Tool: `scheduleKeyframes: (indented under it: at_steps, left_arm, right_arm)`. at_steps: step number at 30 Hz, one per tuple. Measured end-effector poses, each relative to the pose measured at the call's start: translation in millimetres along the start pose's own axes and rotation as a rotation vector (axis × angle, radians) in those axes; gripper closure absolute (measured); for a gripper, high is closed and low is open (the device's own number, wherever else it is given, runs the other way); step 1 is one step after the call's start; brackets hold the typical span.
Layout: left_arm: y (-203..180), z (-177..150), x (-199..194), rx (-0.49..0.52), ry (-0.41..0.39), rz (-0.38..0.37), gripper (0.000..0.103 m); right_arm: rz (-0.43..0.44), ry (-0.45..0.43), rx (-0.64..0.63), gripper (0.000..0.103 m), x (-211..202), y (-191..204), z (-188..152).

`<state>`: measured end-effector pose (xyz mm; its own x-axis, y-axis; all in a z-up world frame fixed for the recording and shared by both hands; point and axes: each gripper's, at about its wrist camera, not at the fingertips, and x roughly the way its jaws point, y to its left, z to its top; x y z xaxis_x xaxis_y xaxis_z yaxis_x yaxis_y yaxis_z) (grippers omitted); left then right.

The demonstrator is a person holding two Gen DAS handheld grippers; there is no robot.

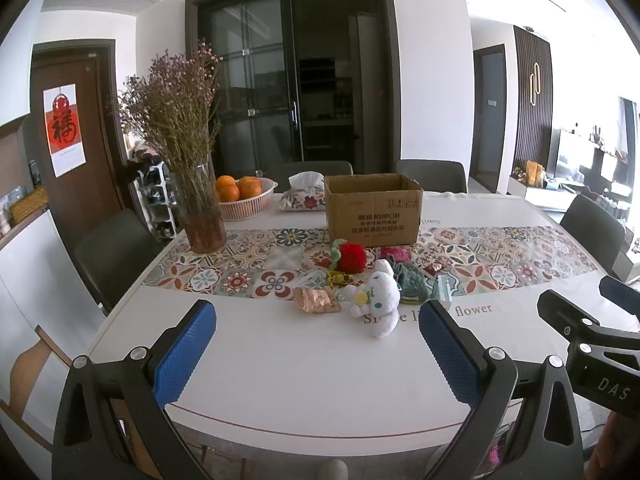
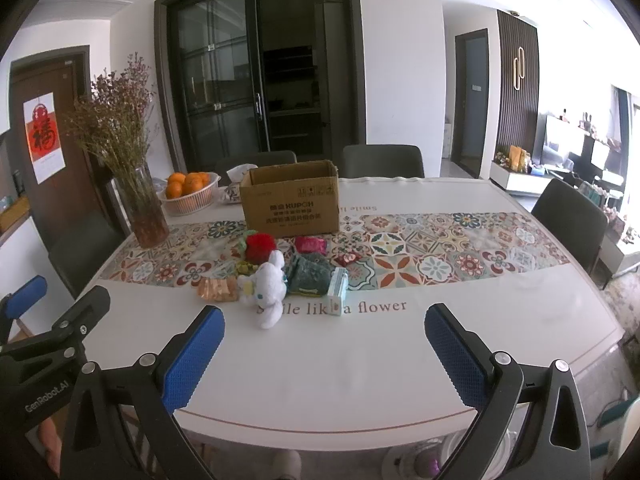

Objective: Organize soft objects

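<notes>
No sorting is done yet. The open brown corrugated cardboard box (image 2: 291, 204) stands on the patterned tile-print runner (image 2: 420, 252) of the white oval table (image 2: 320, 368); what it contains cannot be seen.

Just in front of it lies the cluster: a white plush long-eared toy (image 2: 266, 286), a red fuzzy pompom (image 2: 260, 248), a dark green knitted pouch (image 2: 310, 276), a crinkled copper foil packet (image 2: 218, 290) and a pale blue tissue pack (image 2: 337, 290) (all still outside the box).

The left gripper (image 1: 318, 354) and right gripper (image 2: 324, 356) hover above the near table edge, jaws fully spread, holding nothing.
</notes>
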<state>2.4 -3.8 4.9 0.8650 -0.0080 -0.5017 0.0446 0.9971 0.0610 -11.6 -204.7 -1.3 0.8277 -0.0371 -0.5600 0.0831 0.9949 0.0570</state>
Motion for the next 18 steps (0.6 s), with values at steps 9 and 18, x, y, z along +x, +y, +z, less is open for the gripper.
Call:
scheduleKeyframes:
  at_steps: [9, 18]
  left_arm:
    - [0.4, -0.2, 2.5, -0.002, 0.004, -0.001, 0.000]
    - [0.8, 0.7, 3.4, -0.003, 0.003, -0.001, 0.000]
  right_arm:
    - [0.000, 0.003, 0.000, 0.001, 3.2, 0.9, 0.5]
    - [0.001, 0.004, -0.001, 0.001, 4.6, 1.4, 0.5]
